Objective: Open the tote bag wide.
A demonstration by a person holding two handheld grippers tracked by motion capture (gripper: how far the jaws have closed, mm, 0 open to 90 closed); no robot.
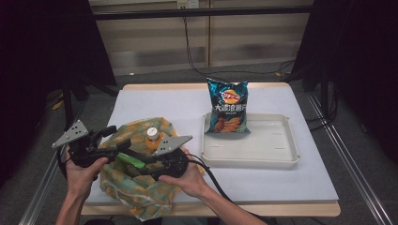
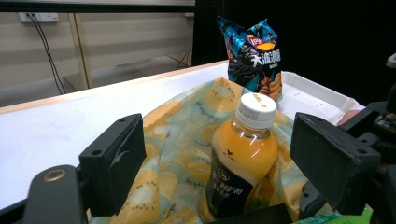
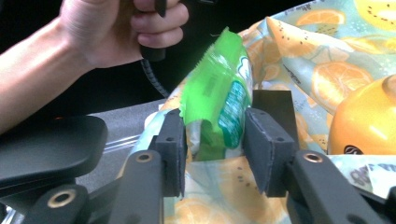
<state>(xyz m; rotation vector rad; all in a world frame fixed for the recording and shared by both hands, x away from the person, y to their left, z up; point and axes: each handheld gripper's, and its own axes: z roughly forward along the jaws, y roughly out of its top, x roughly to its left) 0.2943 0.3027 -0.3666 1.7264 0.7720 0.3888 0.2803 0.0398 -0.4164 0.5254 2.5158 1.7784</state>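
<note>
1. Presently catalogued: bag (image 1: 136,187), fruit-print cloth, lying open at near left of table (image 1: 281,187), hanging over near edge.
2. Bottle (image 1: 152,138), orange drink, white cap, dark label; upright inside bag, toward its far side. Also seen in left gripper view (image 2: 240,163), ringed by bag cloth.
3. Green packet (image 1: 133,161), soft wrapper, white and blue print; inside bag mouth, near of bottle. Seen close in right gripper view (image 3: 219,107), standing on end between the two pads.
4. Right gripper (image 1: 145,163): held in right hand (image 1: 187,180), reaching left into bag. Jaws narrowed, closed on green packet (image 3: 215,144); left pad against wrapper, right pad at its other face.
5. Left gripper (image 1: 112,136): held in left hand (image 1: 82,173) at bag's left rim. Jaws wide (image 2: 219,154), pads apart on either side of bottle in its own view, touching nothing; bottle beyond them.
6. Tray (image 1: 286,157), white, shallow, right half of table, well apart from bag.
7. Chip bag (image 1: 228,107), blue, propped at tray's far left corner, lower end inside tray.
</note>
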